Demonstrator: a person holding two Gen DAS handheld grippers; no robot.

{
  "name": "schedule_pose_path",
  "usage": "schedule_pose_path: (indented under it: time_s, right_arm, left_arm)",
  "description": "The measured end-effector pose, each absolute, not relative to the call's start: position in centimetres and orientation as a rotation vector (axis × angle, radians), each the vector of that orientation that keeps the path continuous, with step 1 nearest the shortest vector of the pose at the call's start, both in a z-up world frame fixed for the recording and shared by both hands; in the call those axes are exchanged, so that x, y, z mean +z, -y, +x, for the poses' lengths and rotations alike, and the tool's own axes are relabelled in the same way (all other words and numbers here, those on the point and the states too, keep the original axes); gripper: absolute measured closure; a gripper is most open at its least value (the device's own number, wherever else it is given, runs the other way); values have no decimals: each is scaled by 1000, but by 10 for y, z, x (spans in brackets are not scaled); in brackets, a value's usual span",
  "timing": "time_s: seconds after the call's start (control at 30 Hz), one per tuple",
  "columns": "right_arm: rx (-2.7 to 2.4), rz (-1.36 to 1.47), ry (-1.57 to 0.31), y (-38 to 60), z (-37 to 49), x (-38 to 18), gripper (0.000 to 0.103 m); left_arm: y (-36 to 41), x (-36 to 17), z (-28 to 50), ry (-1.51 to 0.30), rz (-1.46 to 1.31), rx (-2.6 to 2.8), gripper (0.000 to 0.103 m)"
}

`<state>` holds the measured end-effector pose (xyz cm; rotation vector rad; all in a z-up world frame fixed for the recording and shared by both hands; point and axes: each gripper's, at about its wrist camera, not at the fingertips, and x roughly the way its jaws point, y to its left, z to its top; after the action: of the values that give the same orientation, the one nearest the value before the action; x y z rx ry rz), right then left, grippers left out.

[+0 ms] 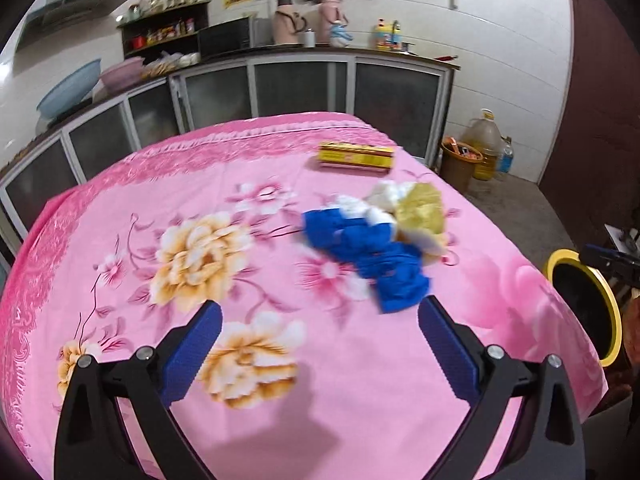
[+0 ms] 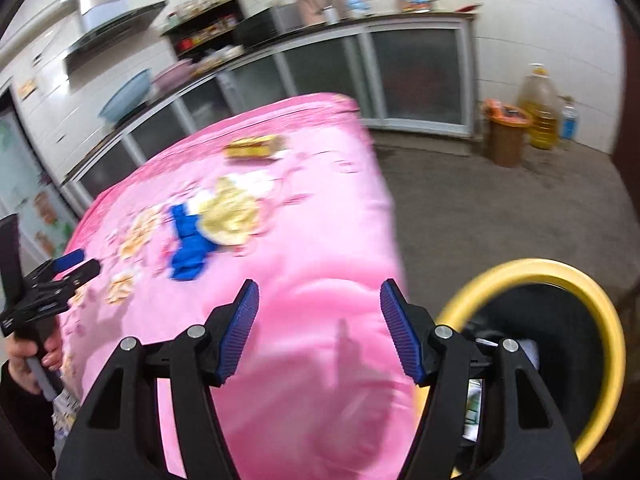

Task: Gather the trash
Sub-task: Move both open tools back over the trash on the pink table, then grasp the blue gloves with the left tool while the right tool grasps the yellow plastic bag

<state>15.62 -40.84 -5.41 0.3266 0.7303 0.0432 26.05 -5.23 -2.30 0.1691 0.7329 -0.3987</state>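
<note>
A pile of trash lies on the pink flowered tablecloth (image 1: 280, 360): crumpled blue wrappers (image 1: 368, 256), white paper (image 1: 360, 206) and a yellow crumpled wrapper (image 1: 422, 208). My left gripper (image 1: 320, 320) is open and empty, just short of the blue wrappers. My right gripper (image 2: 319, 300) is open and empty over the table's right edge, next to a black bin with a yellow rim (image 2: 600, 340). The pile also shows in the right wrist view (image 2: 216, 224). The left gripper (image 2: 60, 276) shows there at the left.
A yellow and red box (image 1: 356, 156) lies at the far side of the table. The bin (image 1: 588, 304) stands by the table's right side with paper inside. Kitchen cabinets (image 1: 300, 88), an orange-brown basket (image 1: 460, 160) and an oil jug (image 1: 486, 140) stand behind.
</note>
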Motion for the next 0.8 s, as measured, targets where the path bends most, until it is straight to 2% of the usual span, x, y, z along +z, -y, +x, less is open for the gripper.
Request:
schedule_pose_path:
  time_s: [0.2, 0.8]
  right_arm:
    - [124, 290, -762, 369, 202, -53, 43]
    - [146, 206, -795, 332, 280, -60, 43]
  left_arm:
    - [38, -33, 286, -757, 124, -406, 8]
    - [76, -60, 358, -821, 109, -529, 8]
